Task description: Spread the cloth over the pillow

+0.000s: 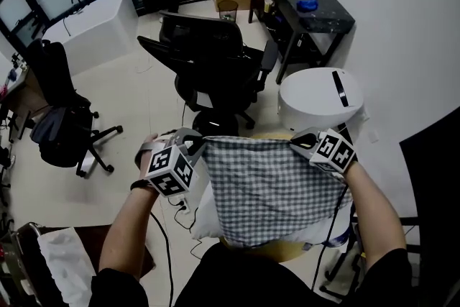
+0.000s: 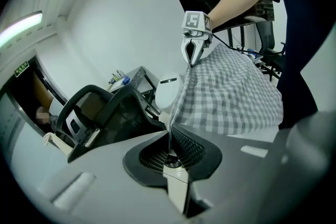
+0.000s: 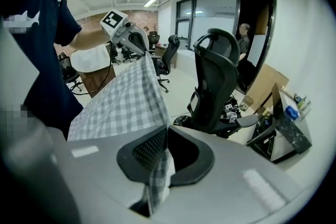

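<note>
A grey-and-white checked cloth hangs stretched between my two grippers, its top edge pulled taut in front of the person. It drapes down over a white pillow, which shows at the cloth's lower left. My left gripper is shut on the cloth's left top corner, and the cloth runs from its jaws across to the right gripper. My right gripper is shut on the right top corner. There a fold of cloth is pinched between its jaws, with the left gripper opposite.
A black office chair stands just beyond the cloth. A white round bin is at the right, and a black desk stands along the wall. Another black chair stands at the left. A wooden round top lies under the pillow.
</note>
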Demonstrator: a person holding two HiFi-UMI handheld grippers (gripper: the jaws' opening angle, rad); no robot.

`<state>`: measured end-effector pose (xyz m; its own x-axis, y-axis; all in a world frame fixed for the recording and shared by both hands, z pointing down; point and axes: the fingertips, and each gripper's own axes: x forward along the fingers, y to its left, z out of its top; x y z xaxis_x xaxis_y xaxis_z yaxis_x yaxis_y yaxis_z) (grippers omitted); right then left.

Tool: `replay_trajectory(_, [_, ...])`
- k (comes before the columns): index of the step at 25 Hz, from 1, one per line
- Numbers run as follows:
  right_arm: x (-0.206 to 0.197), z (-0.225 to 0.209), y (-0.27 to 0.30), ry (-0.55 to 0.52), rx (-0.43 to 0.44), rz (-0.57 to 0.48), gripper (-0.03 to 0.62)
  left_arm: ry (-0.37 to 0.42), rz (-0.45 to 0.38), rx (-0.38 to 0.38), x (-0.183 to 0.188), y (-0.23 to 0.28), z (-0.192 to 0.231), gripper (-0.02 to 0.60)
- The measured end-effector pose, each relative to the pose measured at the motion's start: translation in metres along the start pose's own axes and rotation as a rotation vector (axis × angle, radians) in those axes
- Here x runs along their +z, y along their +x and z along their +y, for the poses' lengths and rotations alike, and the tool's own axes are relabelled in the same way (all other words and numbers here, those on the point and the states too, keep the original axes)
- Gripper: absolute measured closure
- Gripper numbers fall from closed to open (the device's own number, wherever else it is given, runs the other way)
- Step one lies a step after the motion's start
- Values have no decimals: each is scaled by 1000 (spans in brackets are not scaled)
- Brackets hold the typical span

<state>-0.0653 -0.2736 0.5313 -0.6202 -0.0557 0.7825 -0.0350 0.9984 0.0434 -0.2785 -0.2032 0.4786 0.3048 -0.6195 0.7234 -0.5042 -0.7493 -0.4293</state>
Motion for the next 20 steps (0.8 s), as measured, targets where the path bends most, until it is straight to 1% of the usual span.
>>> replay_trajectory(4, [10,-18,5,6,-69,-13,580,1,15,12,0,11,33,572])
replay_trajectory(7, [13,-32,13,9,-134,-11,580,2,57,-13,-15,34,45,573])
replay_trajectory(10, [12,-42,28,0,-184,17,580,-10,102,-57,-36,62,48,572])
replay_trajectory(15, [-6,-47,60,-19,-217,118,580,-43,178,-134,-69,114,33,572])
replay_trajectory(20, [-38,-39,92,-37,-202,239,580,-79,233,-212,-99,163,-4,574])
